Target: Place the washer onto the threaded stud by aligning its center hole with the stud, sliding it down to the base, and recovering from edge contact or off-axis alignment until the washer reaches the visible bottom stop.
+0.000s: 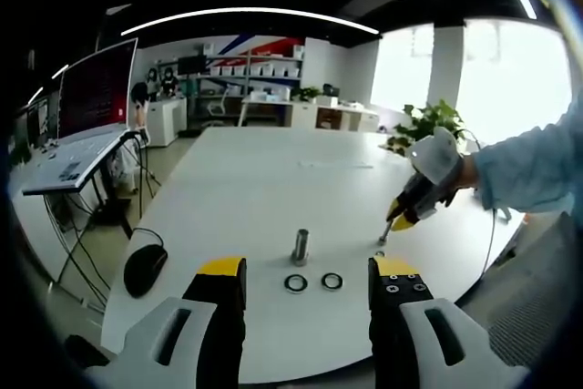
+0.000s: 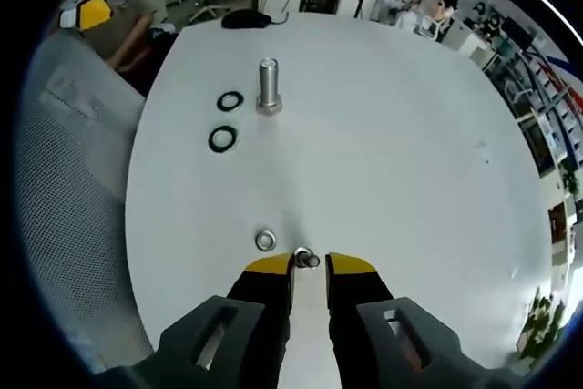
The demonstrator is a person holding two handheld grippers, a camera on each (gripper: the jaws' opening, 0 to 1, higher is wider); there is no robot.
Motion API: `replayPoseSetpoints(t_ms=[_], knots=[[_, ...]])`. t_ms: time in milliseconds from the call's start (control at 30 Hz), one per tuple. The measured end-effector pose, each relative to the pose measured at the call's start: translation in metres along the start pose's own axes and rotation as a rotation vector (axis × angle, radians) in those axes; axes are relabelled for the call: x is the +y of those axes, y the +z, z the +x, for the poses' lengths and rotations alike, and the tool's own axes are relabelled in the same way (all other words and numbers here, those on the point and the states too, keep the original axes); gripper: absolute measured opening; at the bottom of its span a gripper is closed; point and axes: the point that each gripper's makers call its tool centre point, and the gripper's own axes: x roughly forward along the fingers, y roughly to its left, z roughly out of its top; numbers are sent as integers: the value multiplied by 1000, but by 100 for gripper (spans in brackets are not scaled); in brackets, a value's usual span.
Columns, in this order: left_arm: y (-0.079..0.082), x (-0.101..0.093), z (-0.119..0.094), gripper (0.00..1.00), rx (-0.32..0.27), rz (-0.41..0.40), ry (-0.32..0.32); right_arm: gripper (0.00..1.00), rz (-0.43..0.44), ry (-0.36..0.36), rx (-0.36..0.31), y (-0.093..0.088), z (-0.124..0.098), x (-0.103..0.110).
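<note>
The left gripper view looks from just off one edge of the white table [image 1: 273,170], level and fairly far from the threaded stud [image 1: 300,247], facing across the tabletop into the room. The right gripper view looks steeply down from the stud's [image 2: 268,86] other side, close to the table [image 2: 410,134]. Both views share the stud and the two black rings beside it.

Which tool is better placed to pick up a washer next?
Right tool: its tips sit at a small washer on the table. The left tool hovers open, away from it.
</note>
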Motion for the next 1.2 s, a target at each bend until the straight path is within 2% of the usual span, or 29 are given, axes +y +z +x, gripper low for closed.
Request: replayPoseSetpoints(t_ms=[333,533,1200], knots=[[-1,0,0,52,3,3,-1,15,-7,-16,-67,18,-13,3],[0,0,0,52,0,1,1,15,-19,6,-74,23,-10,10],[0,-1,0,52,0,2,-1,15,-27,63,-34,13,5,29]])
